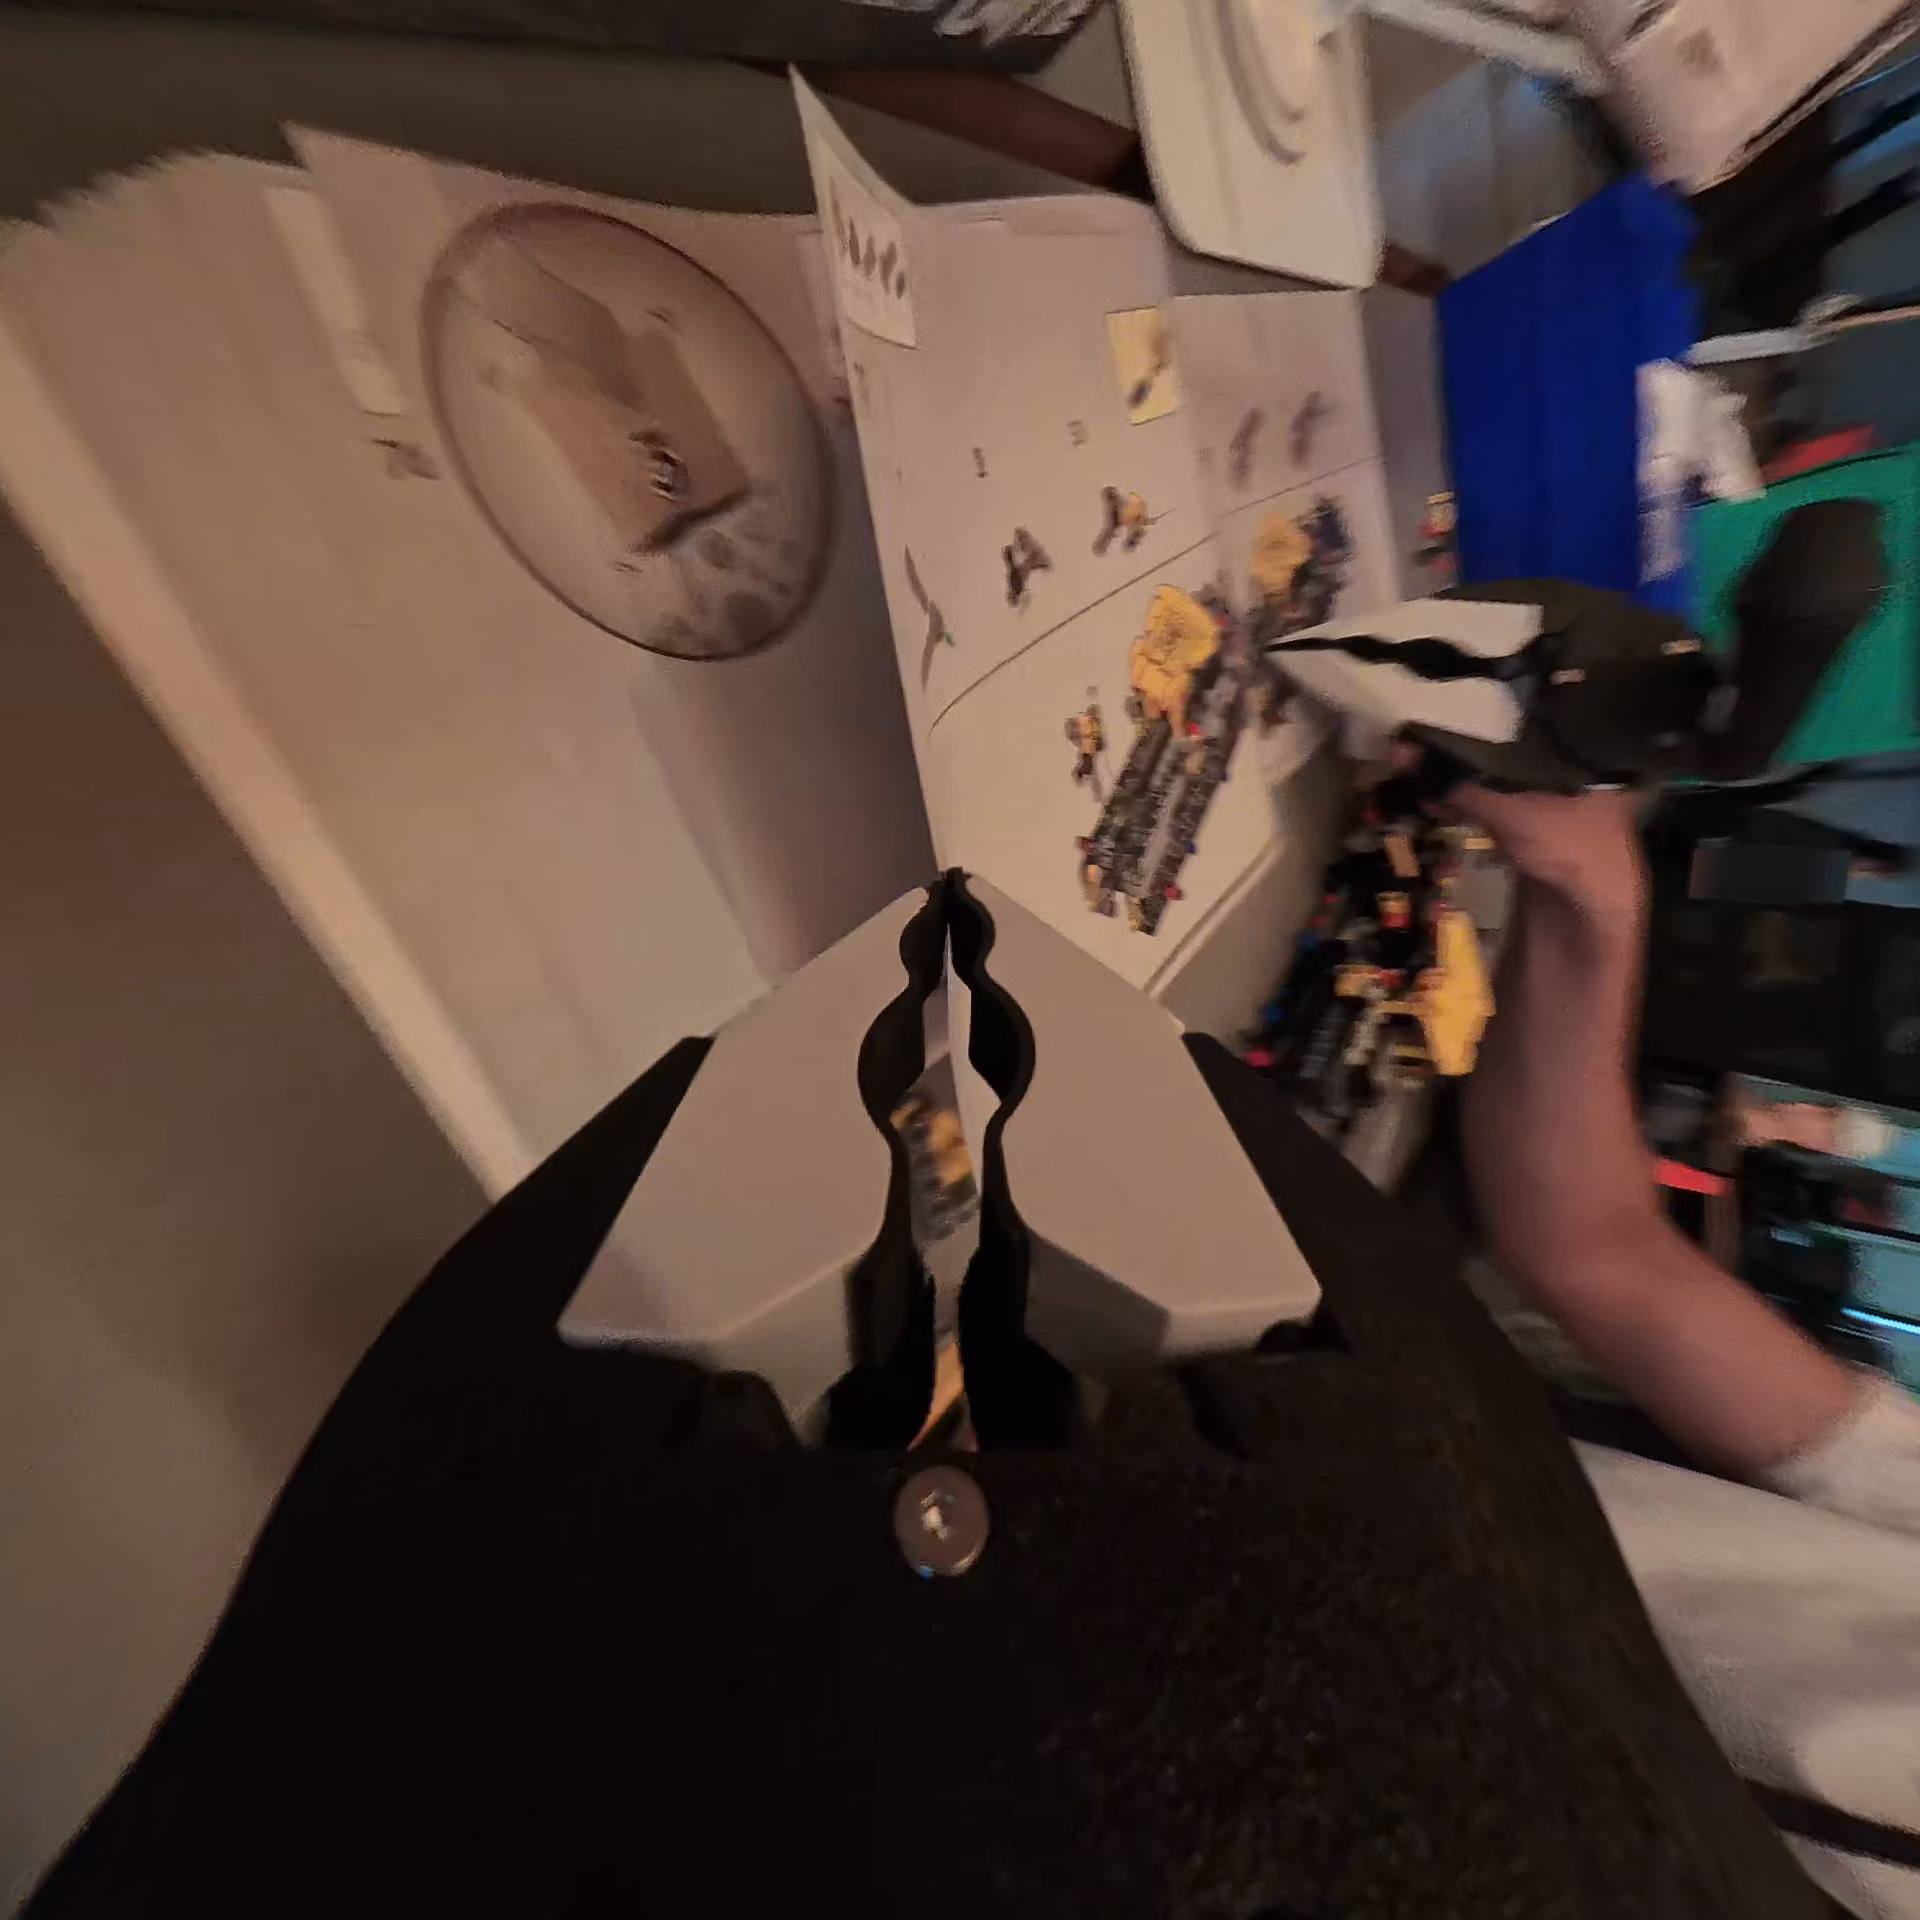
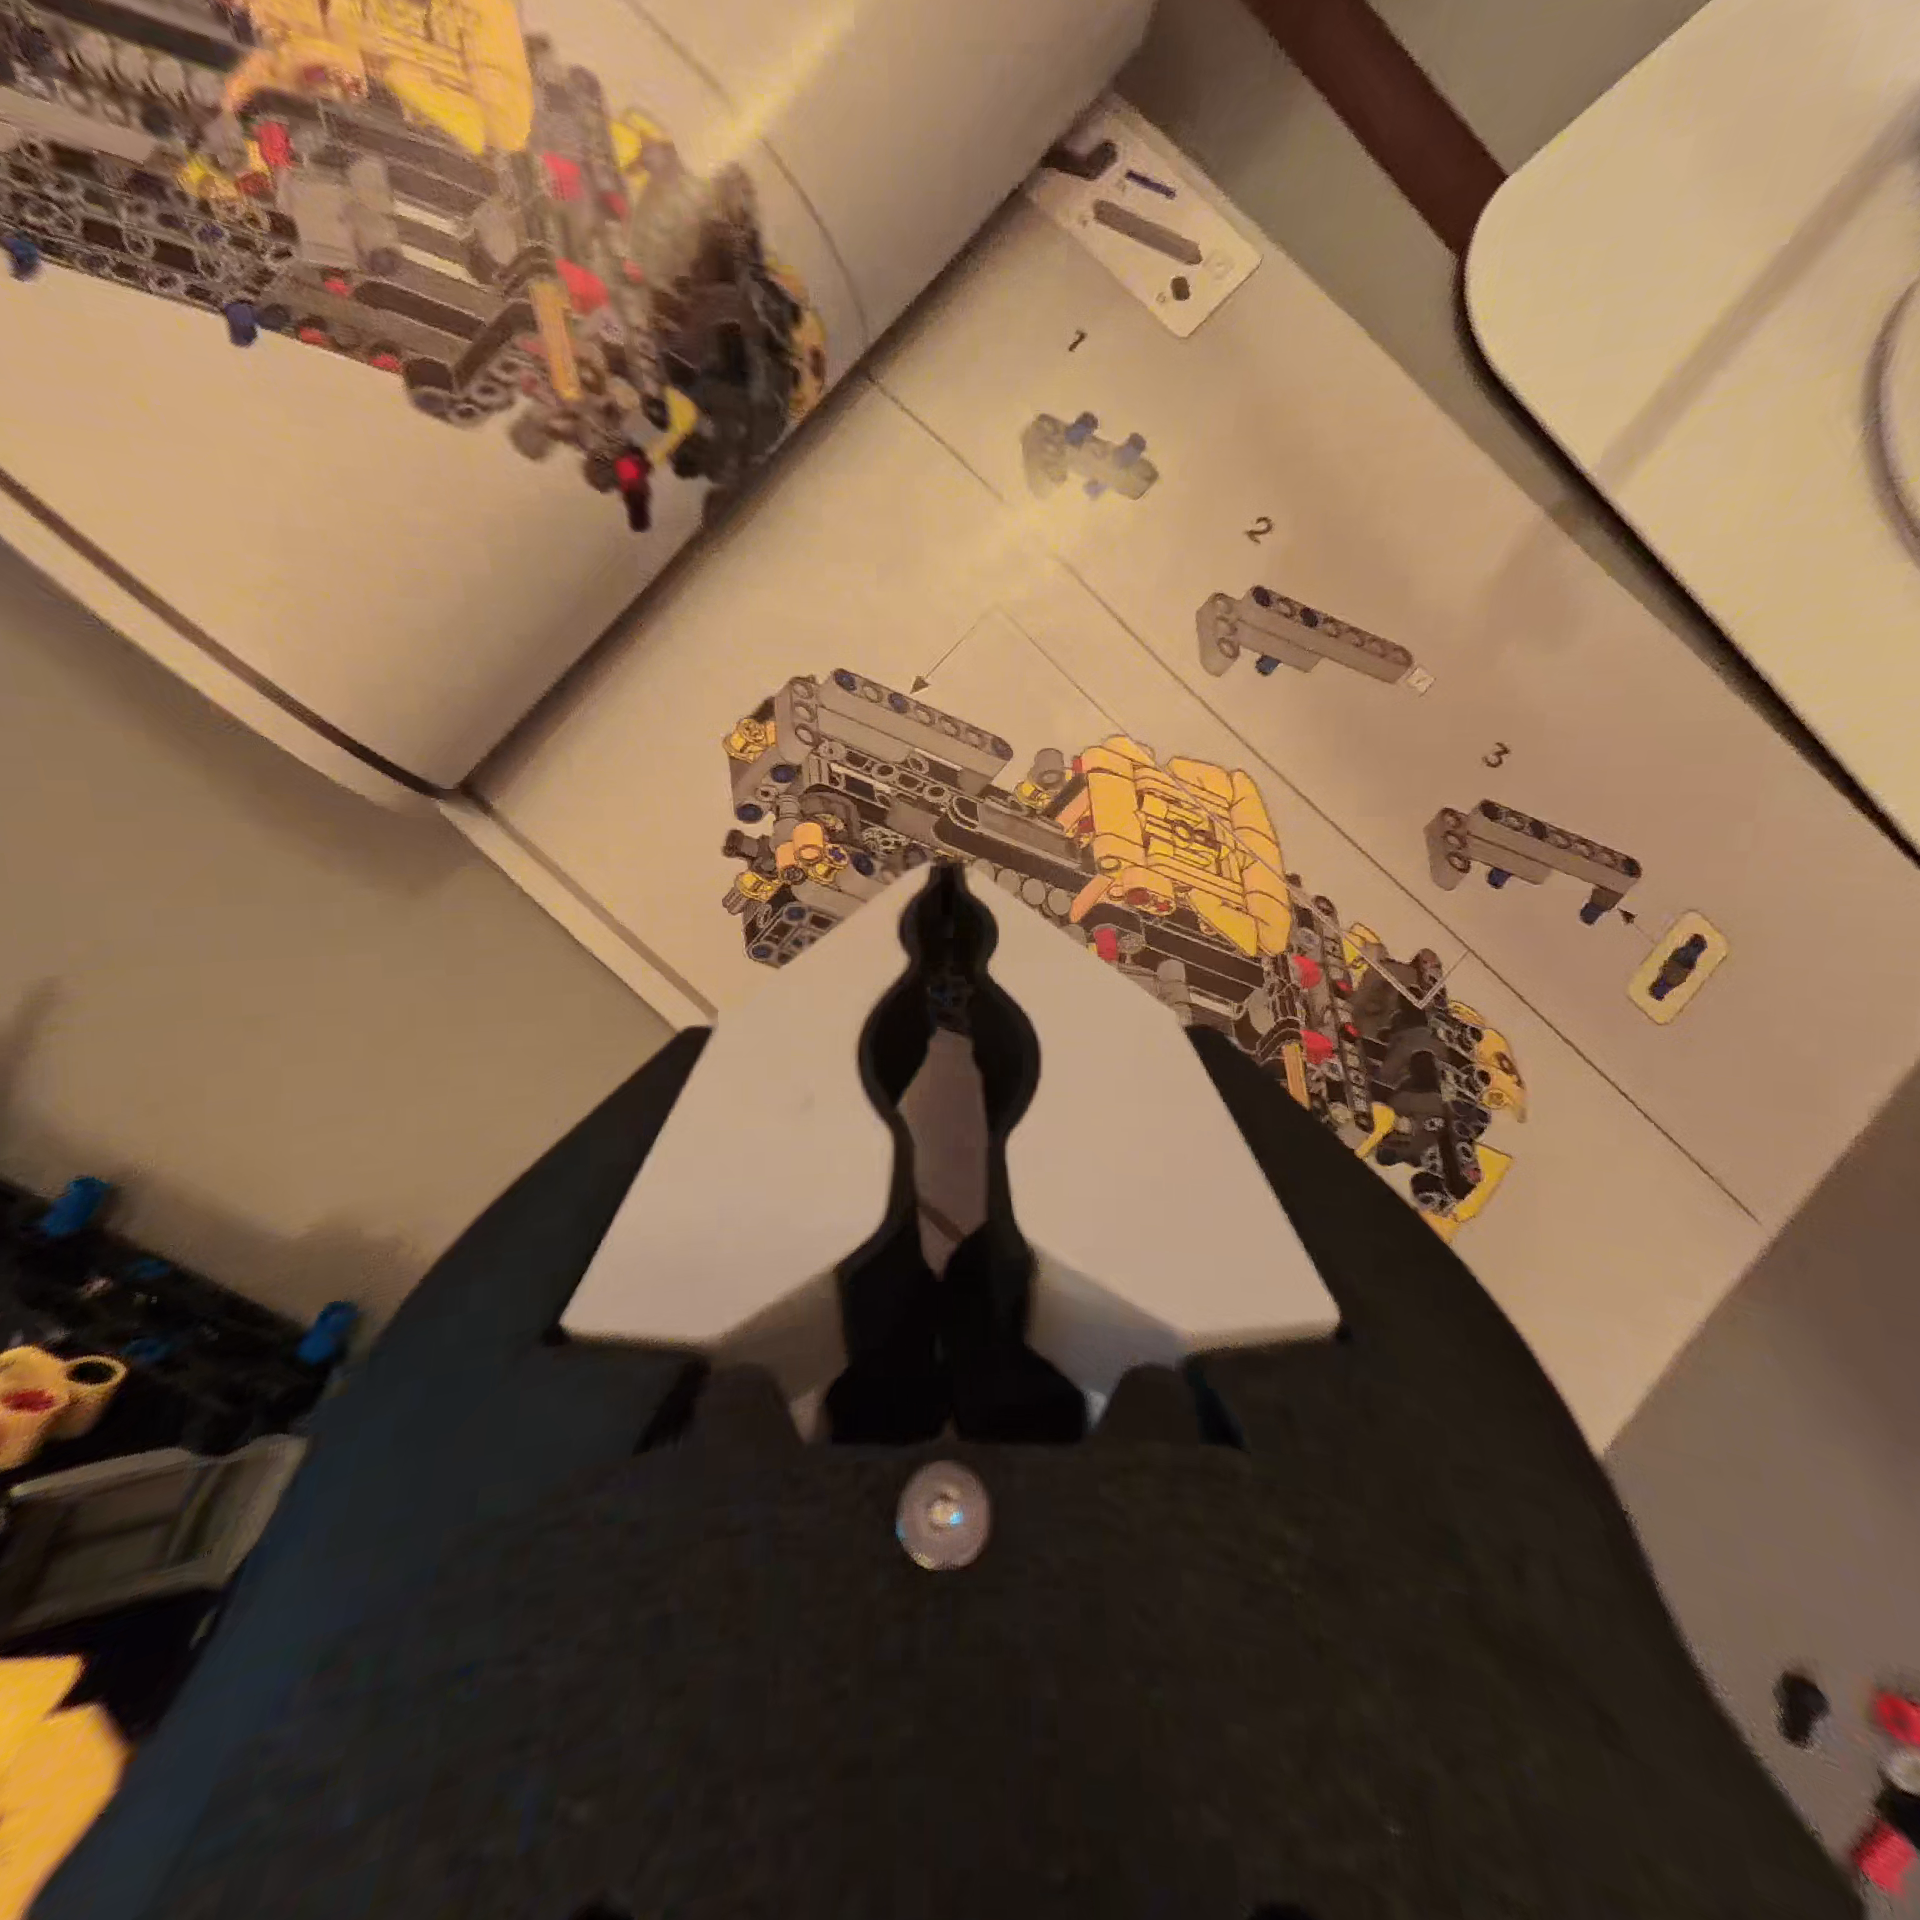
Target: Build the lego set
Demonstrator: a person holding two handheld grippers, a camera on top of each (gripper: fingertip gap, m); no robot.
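Left wrist view: left gripper (image 1: 951, 883) tips pressed together, nothing between them, raised over the open instruction booklet (image 1: 1039, 582). Heavy motion blur. Farther right, the right gripper (image 1: 1283, 646) points at the booklet, held by a hand (image 1: 1558, 883). Partly built yellow-and-black lego model (image 1: 1382, 997) lies just beside the booklet's edge.

Right wrist view: right gripper (image 2: 945, 878) tips together, empty, over the booklet's (image 2: 1299, 499) printed build diagram. Model (image 2: 62, 1392) at lower left; loose red and black pieces (image 2: 1886, 1766) at lower right.

Both claws closed (left (image 1: 951, 883), right (image 2: 943, 873)).
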